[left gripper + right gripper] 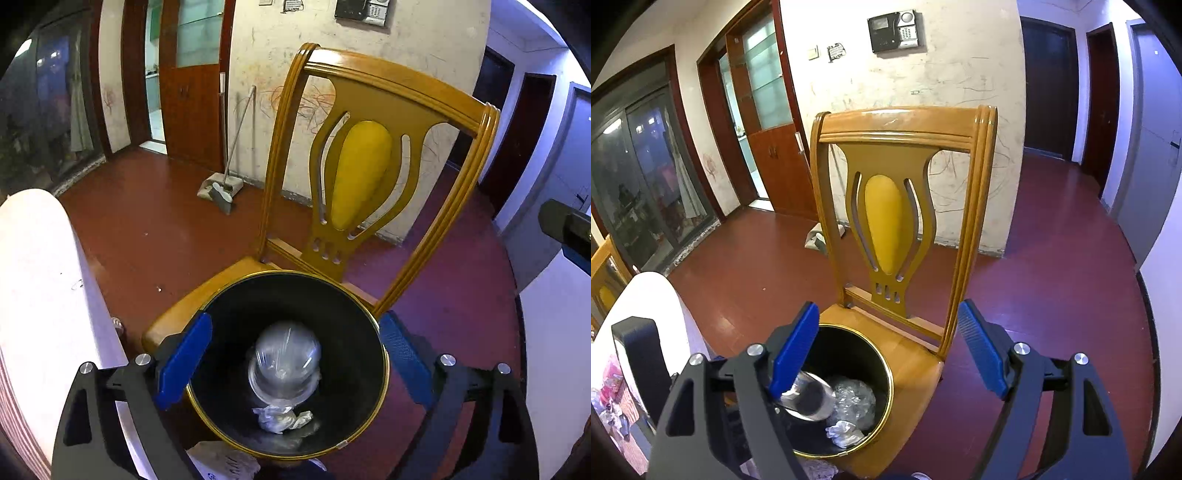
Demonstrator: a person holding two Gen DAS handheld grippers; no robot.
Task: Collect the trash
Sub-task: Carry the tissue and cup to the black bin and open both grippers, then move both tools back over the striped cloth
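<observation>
Blue-padded, the left gripper (295,363) hung released, its fingers spread over the black bin (236,325) on the wooden chair (373,173). Inside lay a clear plastic cup (284,363), crinkled wrap (855,397) and a crumpled tissue (282,419). Right gripper (886,360) was released too, grasping nothing, just above the bin.

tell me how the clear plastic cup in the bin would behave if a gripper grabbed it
The clear plastic cup looks thin-walled, so it would probably be light and might crumple under a firm squeeze. Its glossy, rounded surface suggests it could slip between the pads. Lying loose in the black bin on crumpled paper, it may roll when nudged.
</observation>
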